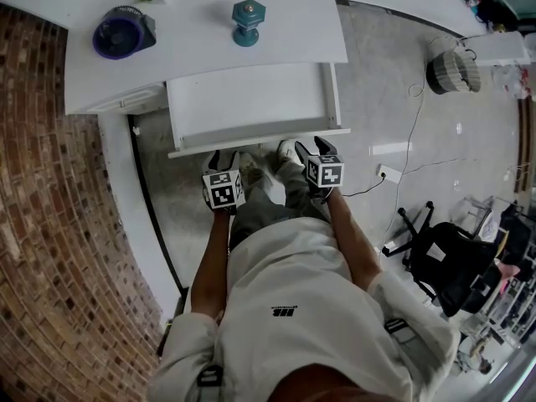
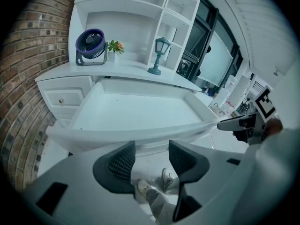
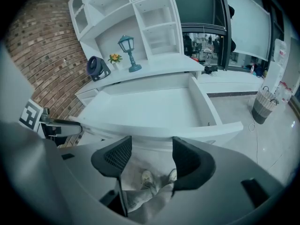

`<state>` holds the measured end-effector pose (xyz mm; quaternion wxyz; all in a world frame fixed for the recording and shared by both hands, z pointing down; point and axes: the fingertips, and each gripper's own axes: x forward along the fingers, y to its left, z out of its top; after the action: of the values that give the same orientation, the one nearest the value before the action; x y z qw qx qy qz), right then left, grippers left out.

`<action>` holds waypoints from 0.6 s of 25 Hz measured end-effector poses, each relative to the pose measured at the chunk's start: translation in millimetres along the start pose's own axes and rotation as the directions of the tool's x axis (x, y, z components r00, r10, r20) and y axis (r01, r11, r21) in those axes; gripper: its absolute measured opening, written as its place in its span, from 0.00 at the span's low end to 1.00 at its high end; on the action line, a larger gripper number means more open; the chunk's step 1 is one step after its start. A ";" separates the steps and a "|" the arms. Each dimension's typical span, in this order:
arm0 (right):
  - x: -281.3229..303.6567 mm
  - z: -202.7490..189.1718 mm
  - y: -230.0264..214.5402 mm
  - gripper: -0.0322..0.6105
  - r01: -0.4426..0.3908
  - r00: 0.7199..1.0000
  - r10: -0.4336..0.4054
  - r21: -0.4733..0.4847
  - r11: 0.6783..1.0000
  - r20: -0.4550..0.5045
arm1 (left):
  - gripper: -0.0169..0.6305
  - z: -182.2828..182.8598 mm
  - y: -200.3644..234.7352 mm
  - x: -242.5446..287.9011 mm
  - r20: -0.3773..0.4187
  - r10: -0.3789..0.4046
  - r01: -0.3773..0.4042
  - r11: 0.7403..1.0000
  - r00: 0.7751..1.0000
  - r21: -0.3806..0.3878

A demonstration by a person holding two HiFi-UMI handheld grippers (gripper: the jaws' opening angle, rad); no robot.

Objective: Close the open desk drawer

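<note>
From the head view, the drawer (image 1: 251, 107) is pulled far out of the white surface (image 1: 209, 53). The left claw (image 1: 221, 159) and the right claw (image 1: 316, 147) are both just beside its front edge. I cannot tell if they touch it. A fan (image 1: 123, 32) and a little lamp (image 1: 249, 22) stand on top. A hard shove could shake them, and the lamp might tip over.

In the left gripper view, the left claw (image 2: 151, 156) is open and holds nothing. Only the person's shoes (image 2: 154, 184) show below it. The drawer (image 2: 136, 111) front is right ahead, a bit above the tips. The claw could slide under the front and miss it.

In the right gripper view, the right claw (image 3: 151, 153) is open and holds nothing too. The drawer (image 3: 150, 109) is wide. If one claw pushes harder than the other, the drawer could turn a little and get stuck.
</note>
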<state>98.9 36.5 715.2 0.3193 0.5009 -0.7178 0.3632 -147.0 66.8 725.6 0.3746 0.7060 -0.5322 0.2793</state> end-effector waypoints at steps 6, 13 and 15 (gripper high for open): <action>6.5 8.8 -3.1 0.45 0.007 1.000 -0.007 -0.017 1.000 0.015 | 0.39 10.1 1.8 5.4 0.005 0.001 -0.001 1.000 1.000 0.005; 12.4 19.7 -5.0 0.45 -0.017 1.000 0.017 -0.048 0.999 0.008 | 0.39 21.9 4.7 12.7 0.002 0.012 -0.012 1.000 1.000 -0.011; 14.5 22.9 -6.0 0.45 -0.020 1.000 0.021 -0.059 0.998 0.010 | 0.40 24.8 5.9 15.4 0.000 0.018 -0.018 1.000 1.000 -0.009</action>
<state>98.2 8.7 716.1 0.3262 0.4859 -0.7350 0.3425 -148.6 37.1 725.2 0.3751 0.6996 -0.5398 0.2802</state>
